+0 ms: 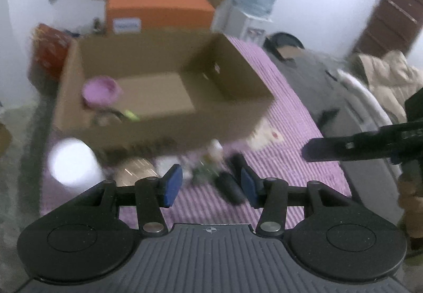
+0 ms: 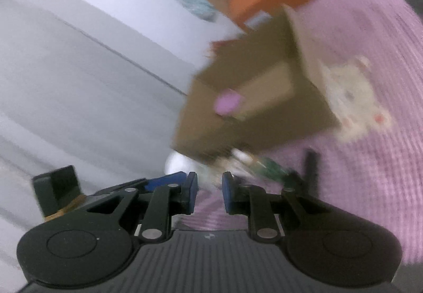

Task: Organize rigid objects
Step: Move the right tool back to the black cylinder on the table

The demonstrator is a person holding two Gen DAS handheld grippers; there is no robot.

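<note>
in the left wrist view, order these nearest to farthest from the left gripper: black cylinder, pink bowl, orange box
From the left gripper:
1. black cylinder, on the purple cloth just inside its right finger
2. pink bowl, in the cardboard box's left corner
3. orange box, behind the cardboard box

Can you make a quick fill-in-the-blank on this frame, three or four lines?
1. The pink bowl sits inside the ____ box.
2. Behind that box stands an ____ box.
3. The box rests on a striped ____ cloth.
4. Between the pads of the left tongs there is ____.

Missing words: cardboard; orange; pink; nothing
</note>
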